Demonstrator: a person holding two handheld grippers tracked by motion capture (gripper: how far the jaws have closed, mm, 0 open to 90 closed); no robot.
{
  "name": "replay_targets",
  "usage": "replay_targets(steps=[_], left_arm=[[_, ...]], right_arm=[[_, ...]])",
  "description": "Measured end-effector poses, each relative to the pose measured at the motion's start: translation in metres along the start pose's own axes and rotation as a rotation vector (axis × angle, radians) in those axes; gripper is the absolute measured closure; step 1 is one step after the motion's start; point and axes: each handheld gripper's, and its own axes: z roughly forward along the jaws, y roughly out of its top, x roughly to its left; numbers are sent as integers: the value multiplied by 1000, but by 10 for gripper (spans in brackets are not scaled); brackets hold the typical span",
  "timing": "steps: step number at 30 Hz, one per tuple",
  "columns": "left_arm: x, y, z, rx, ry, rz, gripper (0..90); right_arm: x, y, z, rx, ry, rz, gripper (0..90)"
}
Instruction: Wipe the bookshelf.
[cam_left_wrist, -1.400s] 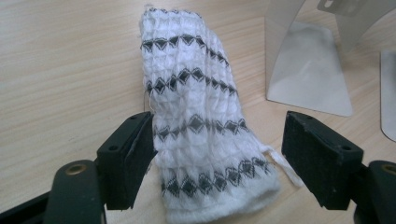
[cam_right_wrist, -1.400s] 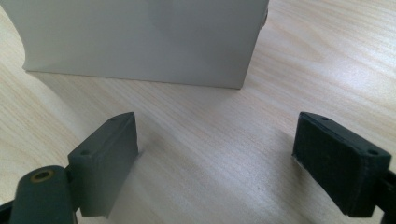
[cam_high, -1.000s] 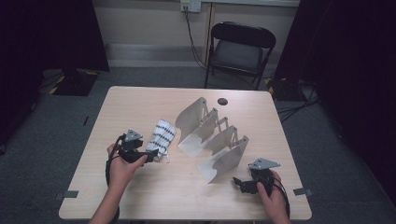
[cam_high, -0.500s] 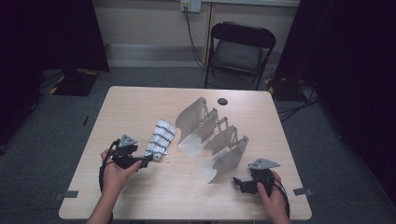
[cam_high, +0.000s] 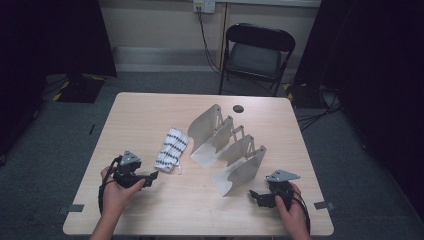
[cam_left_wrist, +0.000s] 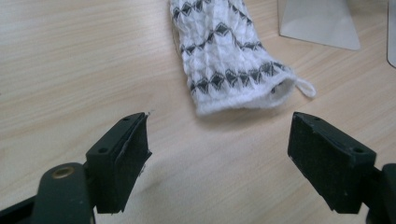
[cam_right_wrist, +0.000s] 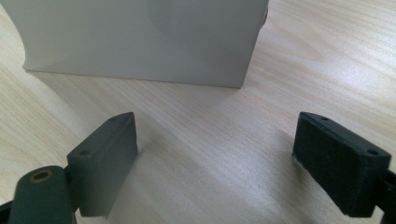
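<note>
A folded white cloth with a black diamond pattern (cam_high: 171, 149) (cam_left_wrist: 224, 60) lies on the wooden table (cam_high: 150, 110), left of centre. My left gripper (cam_high: 151, 176) (cam_left_wrist: 217, 156) stands open just short of the cloth's near end, nothing between its jaws. A grey rack of curved plates (cam_high: 225, 150) (cam_right_wrist: 140, 37) stands at the middle right. My right gripper (cam_high: 252, 194) (cam_right_wrist: 215, 158) rests open on the table right in front of the rack's nearest plate, holding nothing.
A small dark round thing (cam_high: 238, 108) lies near the table's far edge. A black folding chair (cam_high: 255, 50) stands beyond the table. Bits of tape (cam_high: 320, 205) mark the front corners.
My left gripper has drawn back from the cloth toward the front left of the table, leaving the cloth lying flat. The right gripper has stayed where it was.
</note>
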Motion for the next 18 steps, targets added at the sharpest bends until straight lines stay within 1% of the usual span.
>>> replay_targets(steps=[2, 5, 6, 8, 10, 11, 12, 15, 18], left_arm=[[-1, -2, -1, 6, 2, 12, 210], [-2, -7, -3, -2, 1, 14, 210], [-2, -8, -3, -1, 0, 25, 208], [-3, -11, -4, 16, 5, 71, 200], [-3, -13, -5, 21, 3, 74, 194], [-3, -15, -6, 11, 6, 61, 194], [-2, -15, -7, 20, 11, 75, 193], [0, -18, -6, 28, 11, 80, 186], [1, -21, -5, 45, 16, 107, 178]], right_arm=[[0, 0, 0, 0, 0, 0, 133], [0, 0, 0, 0, 0, 0, 133], [0, 0, 0, 0, 0, 0, 133], [0, 0, 0, 0, 0, 0, 132], [0, 0, 0, 0, 0, 1, 132], [0, 0, 0, 0, 0, 0, 132], [0, 0, 0, 0, 0, 0, 132], [0, 0, 0, 0, 0, 0, 133], [0, 0, 0, 0, 0, 0, 132]])
